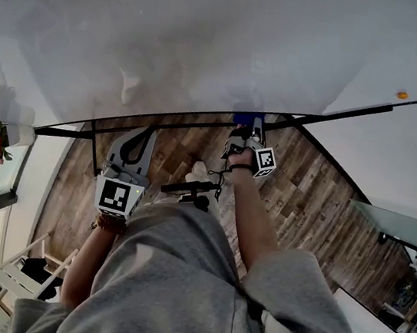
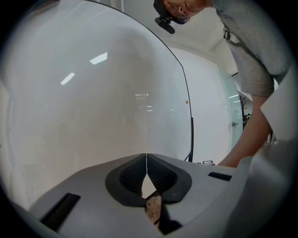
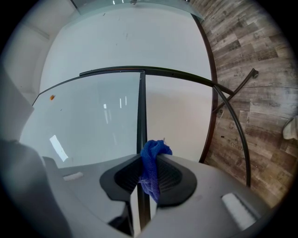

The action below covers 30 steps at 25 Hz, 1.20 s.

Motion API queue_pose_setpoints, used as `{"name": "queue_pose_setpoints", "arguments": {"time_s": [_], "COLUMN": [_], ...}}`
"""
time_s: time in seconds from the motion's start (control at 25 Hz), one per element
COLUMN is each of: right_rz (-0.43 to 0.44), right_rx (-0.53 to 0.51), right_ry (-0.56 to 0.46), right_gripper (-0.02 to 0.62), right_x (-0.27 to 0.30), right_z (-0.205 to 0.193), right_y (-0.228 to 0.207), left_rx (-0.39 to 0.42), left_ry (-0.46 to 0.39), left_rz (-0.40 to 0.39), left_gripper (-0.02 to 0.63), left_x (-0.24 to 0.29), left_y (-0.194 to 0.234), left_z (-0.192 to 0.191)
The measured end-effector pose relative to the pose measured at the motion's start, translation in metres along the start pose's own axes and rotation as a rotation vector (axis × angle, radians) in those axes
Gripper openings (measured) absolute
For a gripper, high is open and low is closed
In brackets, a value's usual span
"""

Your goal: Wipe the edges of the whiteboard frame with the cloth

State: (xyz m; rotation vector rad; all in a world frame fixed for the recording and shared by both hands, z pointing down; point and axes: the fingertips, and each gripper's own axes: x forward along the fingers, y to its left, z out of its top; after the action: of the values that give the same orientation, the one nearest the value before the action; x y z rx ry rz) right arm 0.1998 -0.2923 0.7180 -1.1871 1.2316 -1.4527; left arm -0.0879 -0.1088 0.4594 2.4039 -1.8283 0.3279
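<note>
Wood floor (image 1: 320, 202) under whiteboard (image 1: 212, 38). Blue cloth (image 3: 154, 149) pinched in right gripper (image 3: 149, 160), against black frame (image 3: 141, 111), centre frame. Left gripper (image 2: 146, 163) bottom centre, jaws closed, empty.

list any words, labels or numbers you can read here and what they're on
Nothing legible.
Marker cube on the left tongs: square pattern, no letters.
Marker cube on the right tongs: the same.
Faint print on a floor plank: too blurred to read.
Whiteboard: no writing.
</note>
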Motion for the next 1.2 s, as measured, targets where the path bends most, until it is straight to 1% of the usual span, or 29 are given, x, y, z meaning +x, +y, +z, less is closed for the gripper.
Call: {"name": "queue_pose_setpoints", "arguments": {"time_s": [0.2, 0.44, 0.52, 0.6, 0.92, 1.04, 1.2], "right_rz": [-0.005, -0.03, -0.041, -0.033, -0.039, -0.038, -0.042], "right_rx": [0.016, 0.024, 0.027, 0.025, 0.051, 0.044, 0.054], "right_ry": [-0.017, 0.007, 0.002, -0.004, -0.019, -0.03, -0.042], "right_gripper": [0.087, 0.087, 0.087, 0.087, 0.087, 0.086, 0.086], "right_x": [-0.003, -0.008, -0.009, -0.008, -0.01, -0.01, -0.012], "right_z": [-0.008, -0.029, -0.03, -0.027, -0.04, -0.044, -0.051], "right_y": [-0.002, -0.004, -0.003, -0.008, -0.019, -0.022, -0.024], "left_rx": [-0.008, -0.014, -0.014, -0.013, -0.003, 0.008, 0.011], "left_ry": [-0.013, -0.019, -0.023, -0.019, -0.003, -0.006, 0.007], "left_rz": [0.029, 0.038, 0.04, 0.042, 0.031, 0.021, 0.009], "left_gripper": [0.012, 0.012, 0.012, 0.012, 0.012, 0.012, 0.012], "left_x": [-0.006, -0.011, -0.009, -0.007, -0.006, -0.003, -0.002], "left_y": [0.01, 0.02, 0.02, 0.02, 0.036, 0.04, 0.044], "left_z": [0.005, 0.006, 0.01, 0.011, 0.009, 0.012, 0.007]}}
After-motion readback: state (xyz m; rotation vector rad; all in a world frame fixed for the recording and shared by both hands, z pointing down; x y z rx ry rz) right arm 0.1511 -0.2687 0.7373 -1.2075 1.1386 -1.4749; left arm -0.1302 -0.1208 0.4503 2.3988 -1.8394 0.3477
